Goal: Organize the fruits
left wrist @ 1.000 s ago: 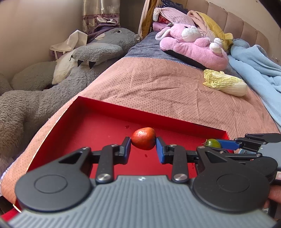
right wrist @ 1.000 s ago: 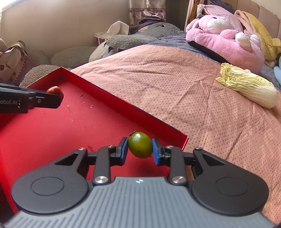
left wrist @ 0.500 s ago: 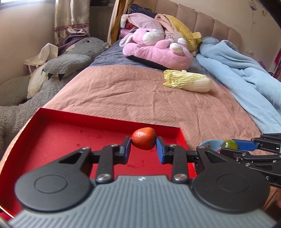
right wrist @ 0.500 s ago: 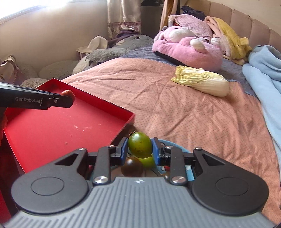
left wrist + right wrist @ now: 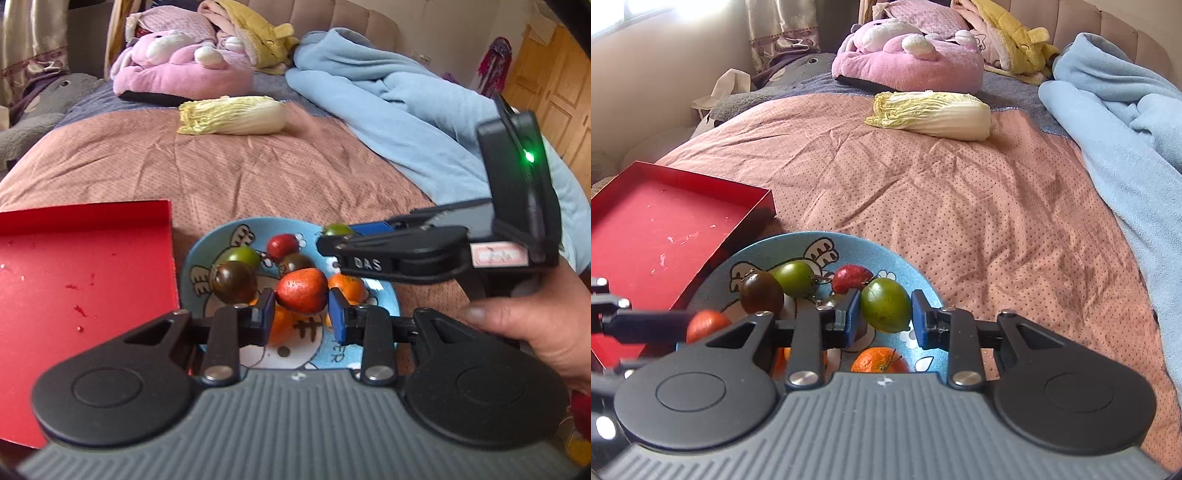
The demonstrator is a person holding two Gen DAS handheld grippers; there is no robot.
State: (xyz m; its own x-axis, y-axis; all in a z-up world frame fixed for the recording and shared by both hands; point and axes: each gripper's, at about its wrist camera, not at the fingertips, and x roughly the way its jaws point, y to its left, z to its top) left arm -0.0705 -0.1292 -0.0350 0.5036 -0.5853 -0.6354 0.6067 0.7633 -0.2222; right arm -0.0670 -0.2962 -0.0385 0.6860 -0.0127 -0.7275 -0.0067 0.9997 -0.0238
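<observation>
- My left claw (image 5: pixel 301 312) is clamped on a red-orange fruit (image 5: pixel 302 290), its long axis lying crosswise between the pads.
- My right claw (image 5: pixel 884 317) grips a green tomato (image 5: pixel 885 304), long axis tilted a little off upright.
- Both fruits hang directly above the blue cartoon plate (image 5: pixel 923 284) on the bed, just right of the red tray (image 5: pixel 665 221).
- The right claw sits nearer the plate's far rim, so I judge straight down suits both.

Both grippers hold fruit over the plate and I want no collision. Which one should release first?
Probably the left gripper: its red fruit hangs over the plate's middle; the right gripper's green fruit sits nearer the far rim.
</observation>
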